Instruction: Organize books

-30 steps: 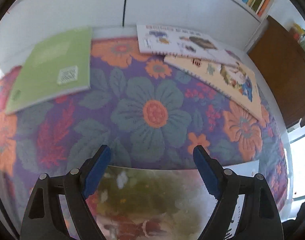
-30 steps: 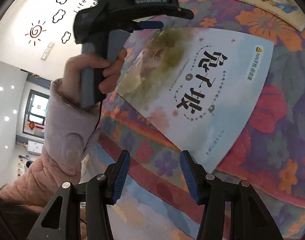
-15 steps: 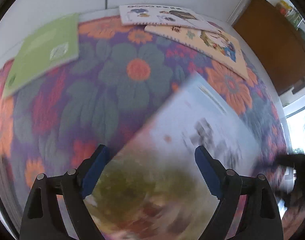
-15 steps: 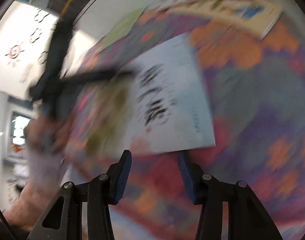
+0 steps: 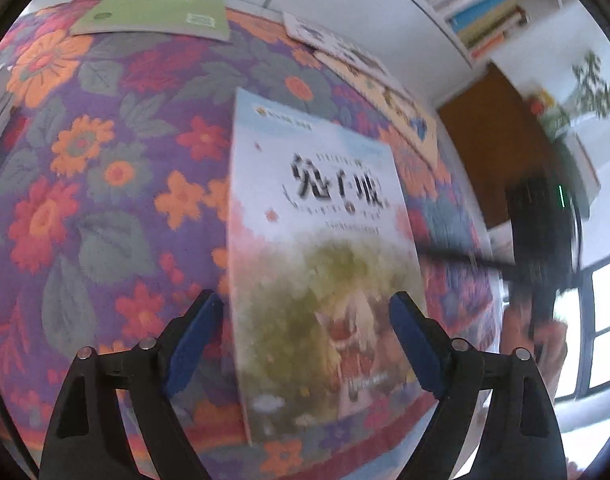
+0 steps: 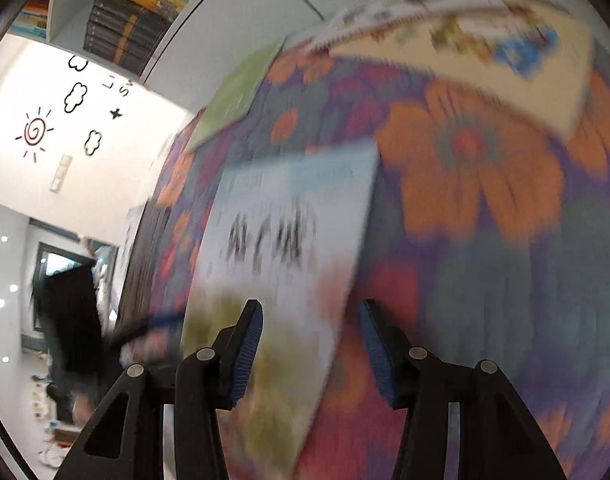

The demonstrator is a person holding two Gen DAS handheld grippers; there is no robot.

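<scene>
Left gripper [image 5: 303, 336] closing, right gripper [image 6: 311, 350] opening, both empty above pale-blue book [image 5: 317, 264]; green notebook's code label [image 5: 201, 20] sharp only in left view

Motion blur smears most of the right wrist view: the title on the pale blue book [image 6: 289, 240] cannot be read, and the picture book [image 6: 485, 64] at the far edge of the desk [image 6: 505, 240] is only streaks. In the left wrist view the other gripper [image 5: 541, 240] is a dark smudge, its jaws indistinct, and the shelf books [image 5: 473, 4] run past the frame's top.
</scene>
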